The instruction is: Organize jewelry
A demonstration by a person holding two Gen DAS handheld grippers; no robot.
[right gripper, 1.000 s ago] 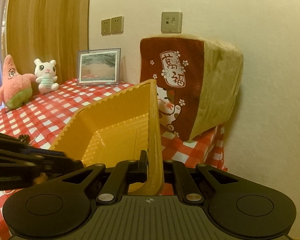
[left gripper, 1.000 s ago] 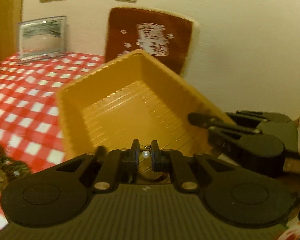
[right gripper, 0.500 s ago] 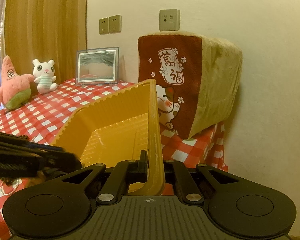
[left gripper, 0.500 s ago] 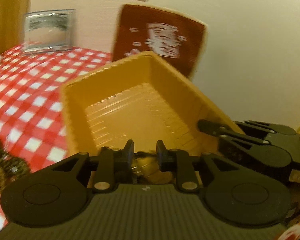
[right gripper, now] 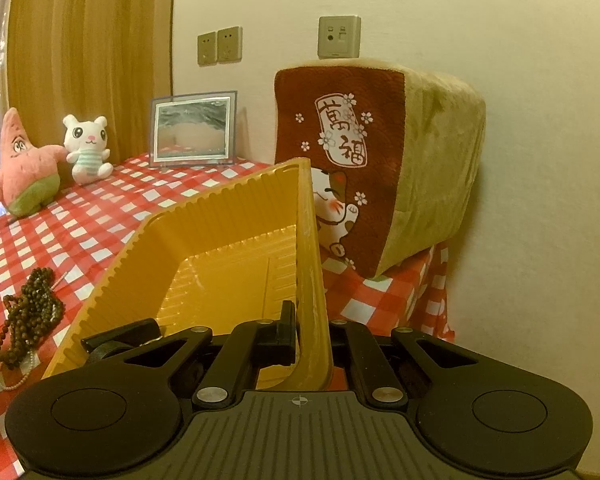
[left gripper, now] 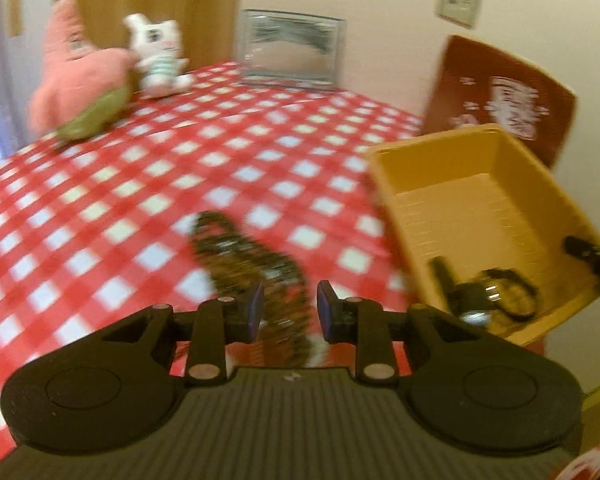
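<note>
My left gripper (left gripper: 290, 308) hangs over the checked cloth, its jaws opening with nothing between the pads. Just beyond it lies a blurred heap of dark brown bead strands (left gripper: 252, 264). At the right the yellow tray (left gripper: 460, 208) tilts, with dark jewelry pieces (left gripper: 484, 292) gathered in its low corner. My right gripper (right gripper: 312, 316) is shut on the yellow tray's (right gripper: 220, 220) side wall and holds it tilted. In the right wrist view the bead strands (right gripper: 32, 308) and a thin pearl string (right gripper: 14, 380) lie on the cloth to the tray's left.
A red-and-white checked tablecloth (left gripper: 140, 200) covers the table. A toast-shaped cushion (right gripper: 380, 168) stands behind the tray by the wall. A pink starfish plush (right gripper: 20, 168), a white plush (right gripper: 86, 148) and a framed picture (right gripper: 194, 132) line the far edge.
My left gripper let a small pearl piece go over the tray, opened, and swung left to the bead heap on the cloth. The right gripper and the tray stayed still.
</note>
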